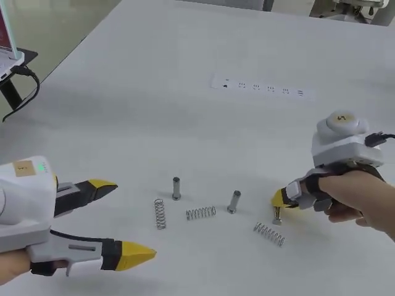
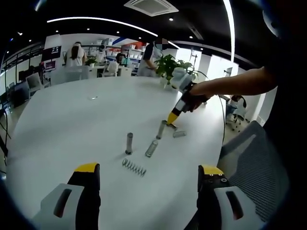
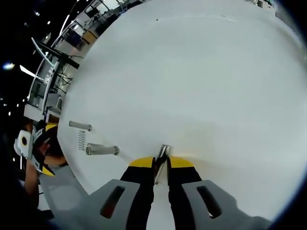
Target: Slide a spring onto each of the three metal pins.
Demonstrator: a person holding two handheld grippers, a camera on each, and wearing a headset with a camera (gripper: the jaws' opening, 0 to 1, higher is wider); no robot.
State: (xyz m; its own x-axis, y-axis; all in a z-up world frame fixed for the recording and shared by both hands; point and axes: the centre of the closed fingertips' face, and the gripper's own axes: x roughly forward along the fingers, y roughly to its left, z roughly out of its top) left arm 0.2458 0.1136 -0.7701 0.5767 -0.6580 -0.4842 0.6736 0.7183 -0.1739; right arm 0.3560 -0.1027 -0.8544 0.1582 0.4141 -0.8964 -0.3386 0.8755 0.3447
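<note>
Head view. The right claw (image 1: 281, 200) has its yellow tips pinched narrow on a short grey metal pin (image 1: 277, 214), which juts out from between them. A loose wire spring (image 1: 268, 234) lies on the white table (image 1: 185, 111) just beside this claw. The left claw (image 1: 120, 219) is spread wide and holds nothing. Ahead of it stand the near pin (image 1: 176, 188) and the far pin (image 1: 234, 201), both upright and bare. The near spring (image 1: 160, 213) lies just beside the near pin, and the middle spring (image 1: 201, 213) lies flat between the two pins.
</note>
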